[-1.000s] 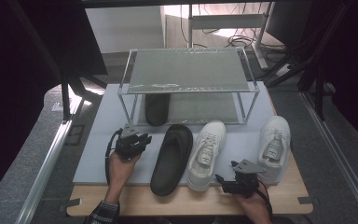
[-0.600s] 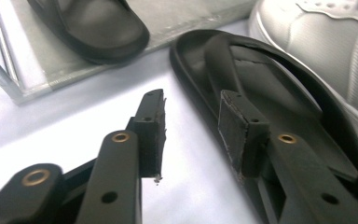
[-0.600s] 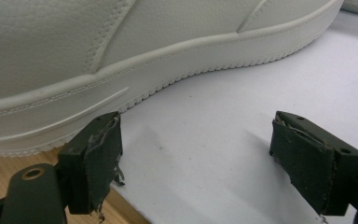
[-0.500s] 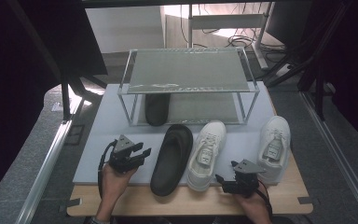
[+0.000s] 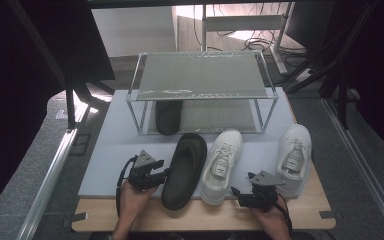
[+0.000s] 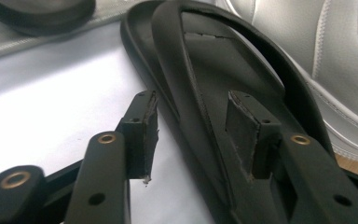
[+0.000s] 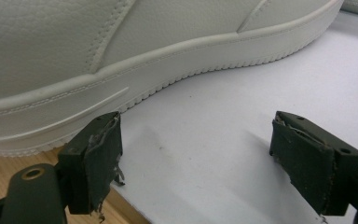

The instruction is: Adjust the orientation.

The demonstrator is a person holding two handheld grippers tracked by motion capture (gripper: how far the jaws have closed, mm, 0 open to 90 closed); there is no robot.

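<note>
Two tiers make up the wire shoe rack [image 5: 200, 75] at the far side of the worktop [image 5: 200, 217]; its lower tier holds one black slipper [image 5: 168, 116], the top tier is bare. Near it, on the grey mat [image 5: 110, 150], lie a second black slipper [image 5: 183, 169] and two white sneakers [image 5: 222, 165]. No writing can be read. The left gripper [image 5: 166, 173] has just been opening its fingers [image 6: 144, 128], which straddle the near slipper's left edge without pressing. The right gripper [image 5: 236, 192] stands open beside a sneaker.
</note>
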